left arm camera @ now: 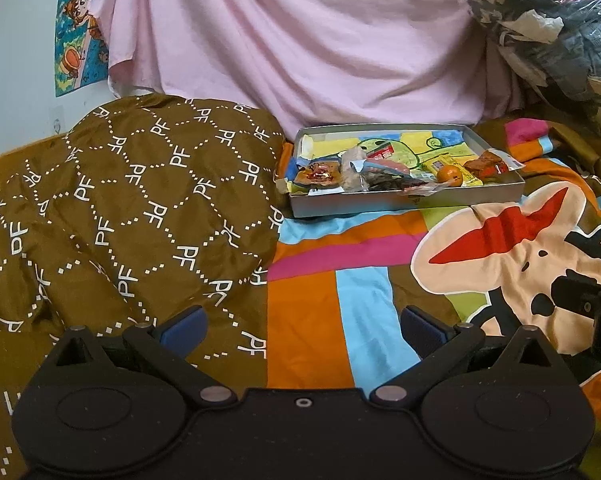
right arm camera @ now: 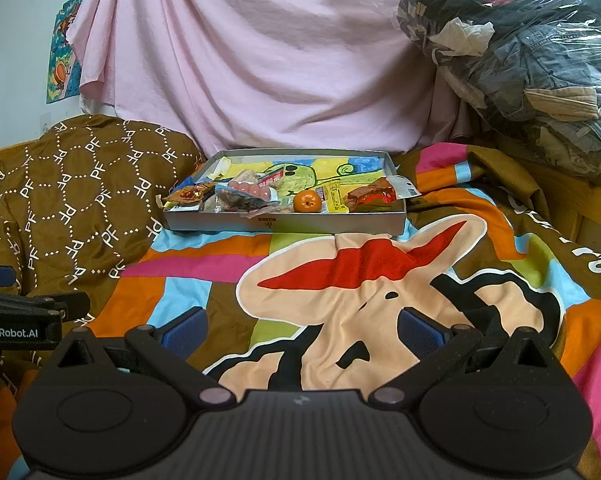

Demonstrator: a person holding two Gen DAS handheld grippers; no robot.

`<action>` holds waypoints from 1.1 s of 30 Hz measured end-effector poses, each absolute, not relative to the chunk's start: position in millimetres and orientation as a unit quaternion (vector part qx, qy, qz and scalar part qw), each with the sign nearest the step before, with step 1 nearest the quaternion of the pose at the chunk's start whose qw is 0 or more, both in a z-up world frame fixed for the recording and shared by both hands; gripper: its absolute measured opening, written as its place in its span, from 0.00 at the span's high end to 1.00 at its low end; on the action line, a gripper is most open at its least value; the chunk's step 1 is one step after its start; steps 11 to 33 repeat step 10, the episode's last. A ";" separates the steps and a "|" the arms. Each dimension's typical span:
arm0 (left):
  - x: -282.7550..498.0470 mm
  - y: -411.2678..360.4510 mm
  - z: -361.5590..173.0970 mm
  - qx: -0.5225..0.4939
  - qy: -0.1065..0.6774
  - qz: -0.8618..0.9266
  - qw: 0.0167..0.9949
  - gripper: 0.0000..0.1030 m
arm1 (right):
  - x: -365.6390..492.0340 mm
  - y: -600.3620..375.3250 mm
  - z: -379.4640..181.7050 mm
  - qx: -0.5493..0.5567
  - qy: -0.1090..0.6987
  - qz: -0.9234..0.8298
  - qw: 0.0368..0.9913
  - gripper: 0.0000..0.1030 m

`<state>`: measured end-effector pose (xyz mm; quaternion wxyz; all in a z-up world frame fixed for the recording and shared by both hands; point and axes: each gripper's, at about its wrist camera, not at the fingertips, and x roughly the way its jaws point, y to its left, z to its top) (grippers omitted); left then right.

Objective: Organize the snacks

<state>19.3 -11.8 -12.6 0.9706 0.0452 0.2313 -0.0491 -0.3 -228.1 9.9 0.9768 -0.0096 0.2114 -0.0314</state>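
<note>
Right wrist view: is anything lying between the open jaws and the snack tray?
Nothing visible does. Only the flat cartoon-print bedspread lies between the right gripper and the tray; the brown quilt sits off to its left.

snacks [right arm camera: 260, 194] in tray [right arm camera: 284, 222], tray on bedspread [right arm camera: 340, 280]

Bedspread [right arm camera: 340, 280] lies bare from both gripper noses to tray [right arm camera: 284, 220]. Brown PF quilt [left arm camera: 120, 208] humps at tray's left; bagged clothes [right arm camera: 520, 60] overhang right rear.

Both wrist cameras sit low over the bedspread [right arm camera: 340, 280], side by side, facing the distant tray [left arm camera: 404, 200].
</note>
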 end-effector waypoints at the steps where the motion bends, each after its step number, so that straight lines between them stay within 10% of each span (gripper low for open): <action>1: 19.3 -11.9 -12.5 0.045 0.231 -0.049 0.971 0.01 | -0.1 -228.2 9.8 -0.010 0.212 -0.031 0.977 0.00; 33: 19.2 -11.6 -12.5 0.045 0.233 -0.050 0.970 0.01 | -0.3 -228.1 9.7 -0.010 0.212 -0.031 0.977 0.00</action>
